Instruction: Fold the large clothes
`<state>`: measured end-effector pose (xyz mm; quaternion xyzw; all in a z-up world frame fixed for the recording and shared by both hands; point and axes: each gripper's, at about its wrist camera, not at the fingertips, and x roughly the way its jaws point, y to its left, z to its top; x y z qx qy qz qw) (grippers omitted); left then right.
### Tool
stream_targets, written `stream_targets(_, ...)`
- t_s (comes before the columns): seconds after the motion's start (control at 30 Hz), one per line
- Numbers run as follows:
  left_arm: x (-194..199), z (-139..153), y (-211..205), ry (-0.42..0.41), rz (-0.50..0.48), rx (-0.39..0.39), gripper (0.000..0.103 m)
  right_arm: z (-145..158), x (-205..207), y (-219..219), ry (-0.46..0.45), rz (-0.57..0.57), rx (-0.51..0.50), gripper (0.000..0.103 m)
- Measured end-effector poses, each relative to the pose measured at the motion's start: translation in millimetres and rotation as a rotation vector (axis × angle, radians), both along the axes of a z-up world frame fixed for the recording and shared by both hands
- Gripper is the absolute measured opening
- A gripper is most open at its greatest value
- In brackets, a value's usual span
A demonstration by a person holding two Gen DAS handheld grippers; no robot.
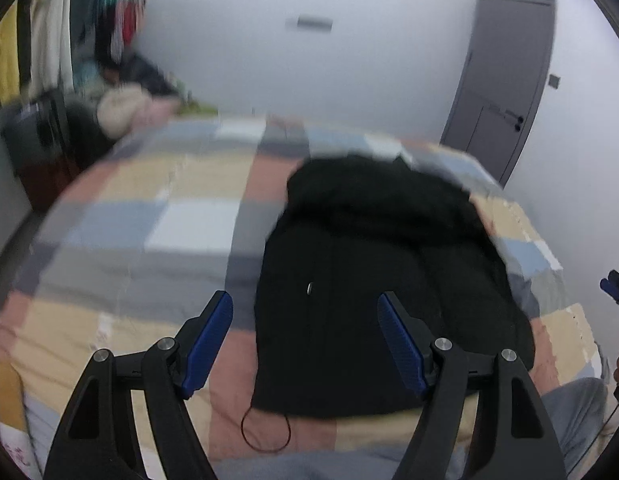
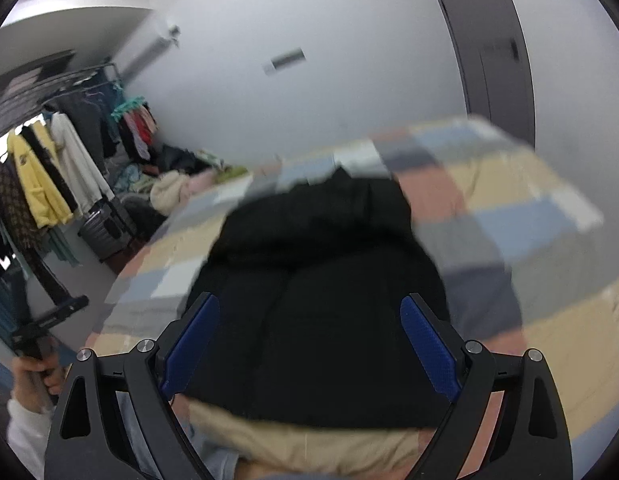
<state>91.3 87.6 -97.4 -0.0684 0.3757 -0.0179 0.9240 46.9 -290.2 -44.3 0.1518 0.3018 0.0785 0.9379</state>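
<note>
A large black garment [image 1: 373, 280] lies in a partly folded heap on the checked bedspread [image 1: 149, 220]; it has a small metal snap on its front. It also shows in the right wrist view [image 2: 321, 292]. My left gripper [image 1: 305, 300] is open and empty, held above the garment's near left edge. My right gripper [image 2: 309, 304] is open and empty, held above the garment's near part. The right gripper's tip shows at the right edge of the left wrist view [image 1: 615, 284]. Both views are blurred.
A thin red loop of cord [image 1: 265, 428] lies on the bedspread by the garment's near corner. A clothes rack [image 2: 49, 168] with hanging clothes, a suitcase [image 2: 105, 228] and piled clothes [image 2: 177, 188] stand left of the bed. A grey door [image 1: 505, 80] is behind.
</note>
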Motion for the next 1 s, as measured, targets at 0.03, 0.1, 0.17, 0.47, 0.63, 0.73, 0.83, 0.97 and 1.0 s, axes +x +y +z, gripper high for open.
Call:
stream_targets(0.03, 6, -10, 3, 0.027, 0.002, -0.006, 0.075, -8, 2, -5, 0.024, -0.002, 0.007, 0.092)
stream_targets(0.1, 17, -35, 10, 0.098, -0.011, -0.042, 0.075, -24, 9, -16, 0.083, -0.006, 0.001, 0.092)
stream_targets(0.17, 29, -57, 16, 0.171, -0.026, -0.074, 0.075, -38, 14, -26, 0.139, -0.003, -0.001, 0.092)
stream_targets(0.47, 68, -123, 36, 0.402, -0.049, -0.260, 0.075, -86, 28, -61, 0.353, 0.037, 0.065, 0.092)
stream_targets(0.63, 84, -143, 40, 0.483, -0.053, -0.303, 0.075, -111, 43, -77, 0.451, 0.031, 0.123, 0.092)
stream_targets(0.73, 92, -153, 42, 0.521, -0.048, -0.313, 0.075, -122, 54, -84, 0.500, 0.035, 0.143, 0.092)
stream_targets(0.83, 102, -166, 43, 0.557, -0.042, -0.311, 0.075, -134, 66, -88, 0.549, 0.056, 0.135, 0.092)
stream_targets(0.97, 113, -186, 45, 0.614, -0.019, -0.315, 0.075, -157, 81, -95, 0.622, 0.081, 0.151, 0.092)
stream_targets(1.0, 116, -191, 46, 0.627, -0.001, -0.308, 0.075, -165, 85, -97, 0.645, 0.096, 0.167, 0.092)
